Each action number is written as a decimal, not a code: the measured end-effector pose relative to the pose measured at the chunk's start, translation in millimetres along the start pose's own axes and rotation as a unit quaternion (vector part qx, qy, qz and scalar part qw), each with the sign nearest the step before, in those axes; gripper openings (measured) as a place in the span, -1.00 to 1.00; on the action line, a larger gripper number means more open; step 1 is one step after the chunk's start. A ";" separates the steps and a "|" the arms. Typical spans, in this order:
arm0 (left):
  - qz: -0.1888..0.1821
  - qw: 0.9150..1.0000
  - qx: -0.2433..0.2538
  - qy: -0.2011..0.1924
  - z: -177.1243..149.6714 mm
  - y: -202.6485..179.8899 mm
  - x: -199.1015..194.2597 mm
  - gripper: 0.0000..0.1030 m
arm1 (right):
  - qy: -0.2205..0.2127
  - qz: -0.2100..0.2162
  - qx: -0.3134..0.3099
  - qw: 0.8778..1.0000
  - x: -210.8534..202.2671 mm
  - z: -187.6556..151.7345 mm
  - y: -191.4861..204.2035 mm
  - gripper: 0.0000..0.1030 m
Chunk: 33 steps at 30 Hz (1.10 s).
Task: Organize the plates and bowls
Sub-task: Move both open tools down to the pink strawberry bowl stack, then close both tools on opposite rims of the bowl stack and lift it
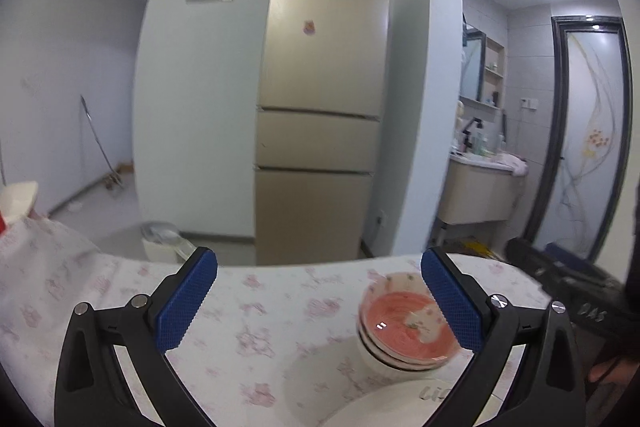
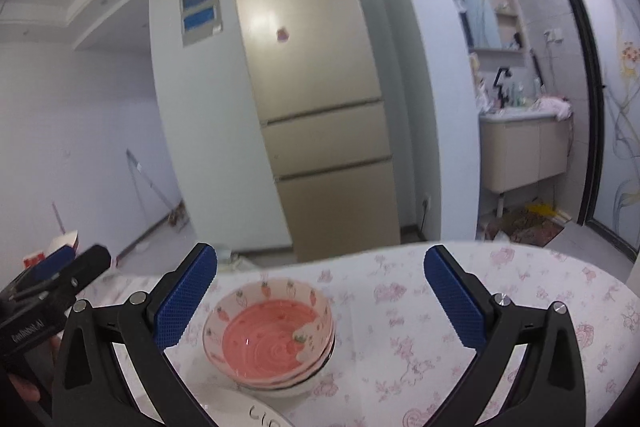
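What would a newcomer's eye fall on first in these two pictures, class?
First, the stack of bowls, the top one pink inside with strawberries round its rim, on the flowered tablecloth just ahead of the open right tongs. Next, the tall gold fridge against the far wall. The left tongs are open too, with a white plate at the near edge.

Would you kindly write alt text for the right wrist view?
The open right gripper hovers above stacked pink bowls on a floral tablecloth, with a white plate at the near edge. A gold fridge stands behind.
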<state>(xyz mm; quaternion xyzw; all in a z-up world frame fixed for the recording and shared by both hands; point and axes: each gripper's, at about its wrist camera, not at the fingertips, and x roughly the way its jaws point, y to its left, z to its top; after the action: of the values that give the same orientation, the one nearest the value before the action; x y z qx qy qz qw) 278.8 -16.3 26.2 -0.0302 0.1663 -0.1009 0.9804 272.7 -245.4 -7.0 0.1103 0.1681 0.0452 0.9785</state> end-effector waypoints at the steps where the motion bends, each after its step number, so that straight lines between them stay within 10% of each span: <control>1: -0.008 1.000 -0.005 0.010 -0.6 0.5 2.3 1.00 | 0.016 0.004 0.002 1.000 4.0 -0.5 0.2 1.00; 8: -0.072 0.986 -0.060 0.138 -15.2 8.3 43.6 0.94 | 0.135 0.017 0.032 0.990 39.2 -19.1 -7.1 1.00; 17: -0.169 0.934 -0.165 0.267 -56.9 20.1 106.6 0.20 | 0.243 0.055 0.125 0.960 82.2 -46.3 -31.9 0.54; 27: -0.150 0.900 -0.212 0.350 -63.4 16.3 134.5 0.20 | 0.306 0.114 0.259 0.909 95.7 -70.6 -44.5 0.19; 31: -0.138 0.874 -0.261 0.386 -72.3 19.5 151.6 0.17 | 0.322 0.099 0.275 0.900 101.4 -77.2 -50.0 0.12; 33: -0.124 0.878 -0.253 0.388 -68.8 15.8 155.2 0.13 | 0.328 0.102 0.289 0.894 105.8 -80.7 -53.8 0.11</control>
<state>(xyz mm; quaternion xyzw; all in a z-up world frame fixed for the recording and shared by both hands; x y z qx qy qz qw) 402.4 -34.8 -89.8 -0.2564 0.5479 -0.1796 0.7758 347.5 -268.2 -127.3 0.3837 0.4729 0.1279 0.7828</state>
